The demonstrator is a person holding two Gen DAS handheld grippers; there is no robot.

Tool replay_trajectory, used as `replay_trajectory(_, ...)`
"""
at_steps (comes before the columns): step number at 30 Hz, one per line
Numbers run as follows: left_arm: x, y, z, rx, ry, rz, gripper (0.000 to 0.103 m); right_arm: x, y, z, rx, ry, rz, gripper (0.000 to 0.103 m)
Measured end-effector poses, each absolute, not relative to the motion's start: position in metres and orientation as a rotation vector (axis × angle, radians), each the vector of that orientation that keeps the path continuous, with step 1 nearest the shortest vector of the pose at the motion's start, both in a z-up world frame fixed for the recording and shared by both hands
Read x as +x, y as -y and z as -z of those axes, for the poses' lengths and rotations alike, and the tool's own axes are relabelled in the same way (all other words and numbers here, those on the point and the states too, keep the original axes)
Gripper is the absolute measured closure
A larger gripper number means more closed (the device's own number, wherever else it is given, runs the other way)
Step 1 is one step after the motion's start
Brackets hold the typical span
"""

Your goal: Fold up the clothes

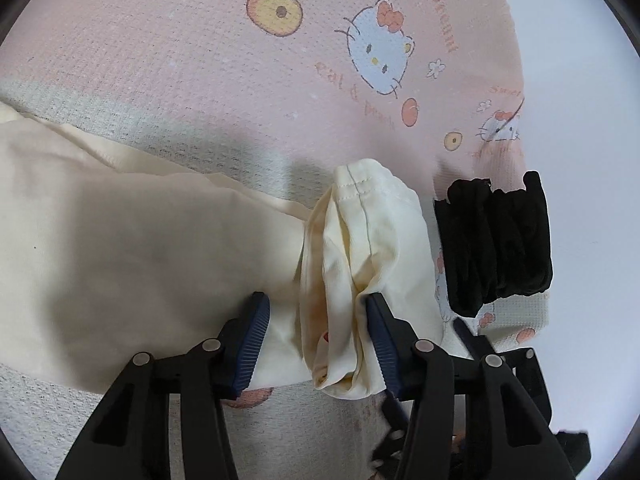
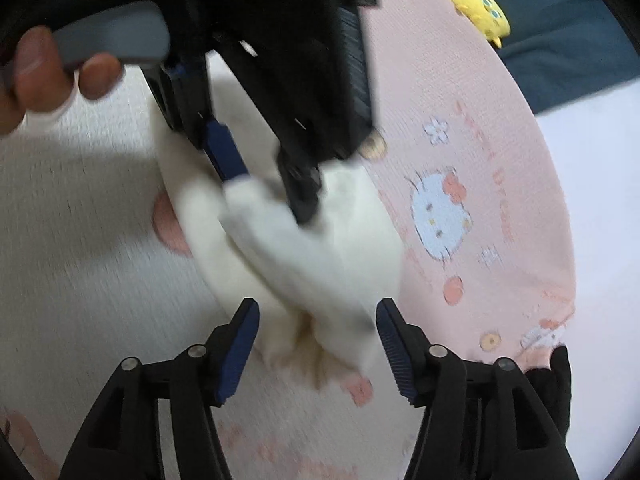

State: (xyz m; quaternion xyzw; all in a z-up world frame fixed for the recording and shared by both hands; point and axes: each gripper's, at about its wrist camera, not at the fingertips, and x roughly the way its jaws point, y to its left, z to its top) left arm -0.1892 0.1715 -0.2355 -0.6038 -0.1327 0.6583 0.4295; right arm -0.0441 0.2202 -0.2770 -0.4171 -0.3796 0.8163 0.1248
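Left wrist view: looks down on a cream garment (image 1: 120, 248), smooth and flat at 9 o'clock, bunched into a stitched-hem roll at centre. Finds the left claw (image 1: 316, 316) open around that roll, only its ribbed 3 o'clock pad touching. Shows a pleated black bundle (image 1: 496, 240) at 3 o'clock on a waffle-weave pink blanket (image 1: 180, 40). Right wrist view: blurred; finds the right claw (image 2: 316, 320) open, cream cloth between, untouched. Cuts off a hand (image 2: 36, 76) at 10 o'clock.

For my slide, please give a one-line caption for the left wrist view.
Left tool straddling a bunched cream garment on a pink cartoon-cat blanket, black folded cloth beside it.
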Motion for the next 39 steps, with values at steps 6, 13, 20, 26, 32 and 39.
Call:
replay_trajectory(6, -0.184, -0.172, 0.235, -1.497, 0.269, -1.675, 0.056, -0.026, -0.266, 0.261, -1.27, 0.858, -2.387, 0.042)
replay_trajectory(13, -0.176, -0.179, 0.225, -1.457, 0.104, -1.757, 0.055, 0.0, -0.306, 0.248, -1.275, 0.085, -2.59, 0.033)
replay_trajectory(20, -0.17, -0.184, 0.226, -1.424, 0.006, -1.808, 0.055, 0.004, -0.332, 0.255, -1.242, -0.502, -2.591, 0.031)
replay_trajectory(26, -0.172, -0.182, 0.228, -1.423, 0.018, -1.797, 0.055, -0.013, -0.379, 0.266, -1.118, -1.099, -2.562, 0.031)
replay_trajectory(32, -0.171, -0.177, 0.227, -1.428, 0.032, -1.793, 0.055, -0.03, -0.413, 0.322, -1.043, -1.744, -2.255, 0.031)
replay_trajectory(39, -0.173, -0.175, 0.226, -1.443, 0.053, -1.78, 0.055, -0.027, -0.407, 0.343, -0.877, -2.04, -2.127, 0.045)
